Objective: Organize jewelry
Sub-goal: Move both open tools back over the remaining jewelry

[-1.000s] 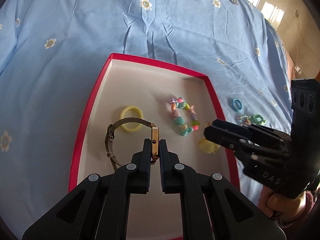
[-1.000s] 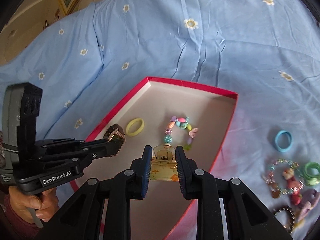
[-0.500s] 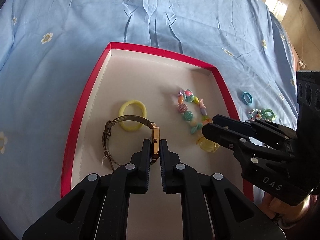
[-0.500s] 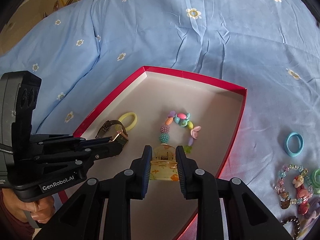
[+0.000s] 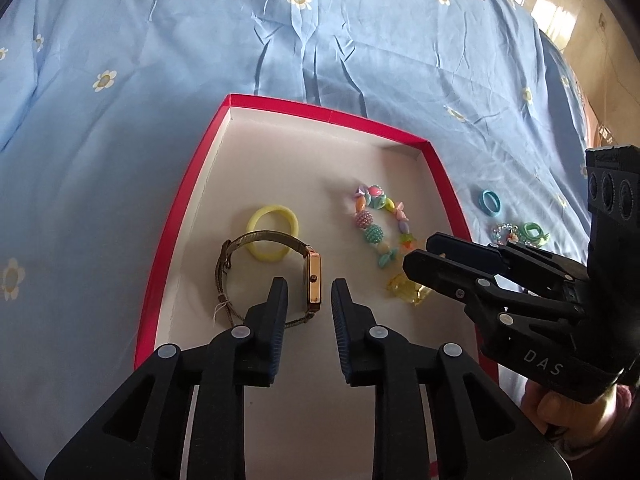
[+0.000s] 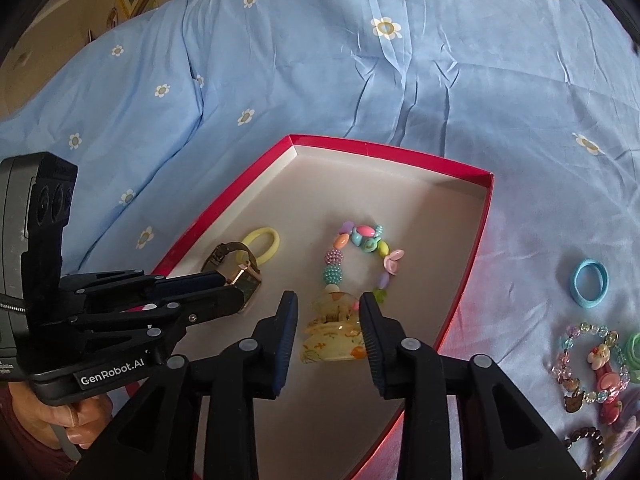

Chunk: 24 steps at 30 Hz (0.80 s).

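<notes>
A red box point(image 5: 182, 200) with a pale floor lies on the blue bedspread; it also shows in the right wrist view point(image 6: 472, 248). In it lie a gold watch point(image 5: 314, 282), a yellow hair tie point(image 5: 274, 232), a colourful bead bracelet point(image 5: 378, 226) and a translucent yellow hair claw point(image 6: 332, 334). My left gripper point(image 5: 308, 294) is open, its fingers either side of the watch face. My right gripper point(image 6: 328, 310) is open, fingers either side of the claw, which rests on the box floor.
On the bedspread right of the box lie a blue hair tie point(image 6: 590, 282), a pink and clear charm bracelet point(image 6: 588, 362), a green tie point(image 6: 632, 348) and a dark bead bracelet point(image 6: 586, 440). The bedspread is wrinkled, with daisy prints.
Both grippers have opened. The left let go of the watch and the right let go of the hair claw; both items now rest on the box floor.
</notes>
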Tool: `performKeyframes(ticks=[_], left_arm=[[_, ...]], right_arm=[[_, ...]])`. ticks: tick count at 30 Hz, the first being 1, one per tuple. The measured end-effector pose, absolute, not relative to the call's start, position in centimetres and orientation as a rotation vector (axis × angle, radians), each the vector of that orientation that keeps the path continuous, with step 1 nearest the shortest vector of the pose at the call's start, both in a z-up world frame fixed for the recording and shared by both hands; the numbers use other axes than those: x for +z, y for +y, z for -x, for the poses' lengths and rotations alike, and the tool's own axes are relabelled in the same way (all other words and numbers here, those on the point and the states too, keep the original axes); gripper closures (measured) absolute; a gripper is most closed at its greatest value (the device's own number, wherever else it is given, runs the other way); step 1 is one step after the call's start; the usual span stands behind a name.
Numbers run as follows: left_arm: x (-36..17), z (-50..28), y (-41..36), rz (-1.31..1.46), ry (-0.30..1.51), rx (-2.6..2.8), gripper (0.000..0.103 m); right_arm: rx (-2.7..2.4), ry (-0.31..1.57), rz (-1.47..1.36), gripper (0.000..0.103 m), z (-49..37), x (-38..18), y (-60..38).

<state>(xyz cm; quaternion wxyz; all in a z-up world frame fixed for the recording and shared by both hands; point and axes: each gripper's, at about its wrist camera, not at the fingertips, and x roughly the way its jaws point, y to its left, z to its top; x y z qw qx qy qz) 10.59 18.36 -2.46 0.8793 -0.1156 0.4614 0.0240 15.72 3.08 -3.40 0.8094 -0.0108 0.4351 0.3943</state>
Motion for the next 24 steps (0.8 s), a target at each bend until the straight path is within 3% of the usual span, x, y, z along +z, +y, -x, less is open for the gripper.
performKeyframes(ticks=[5, 24], left_arm=[[-1.5, -9.6, 18.2, 0.258, 0.939, 0.058, 0.075], [1.0, -8.3, 10.9, 0.255, 0.901, -0.059, 0.072]], right_arm=[[0.840, 0.916, -0.002, 0.069, -15.3, -2.5, 2.1], [0.656, 0.877, -0.152, 0.064, -13.6, 0.2, -10.9]])
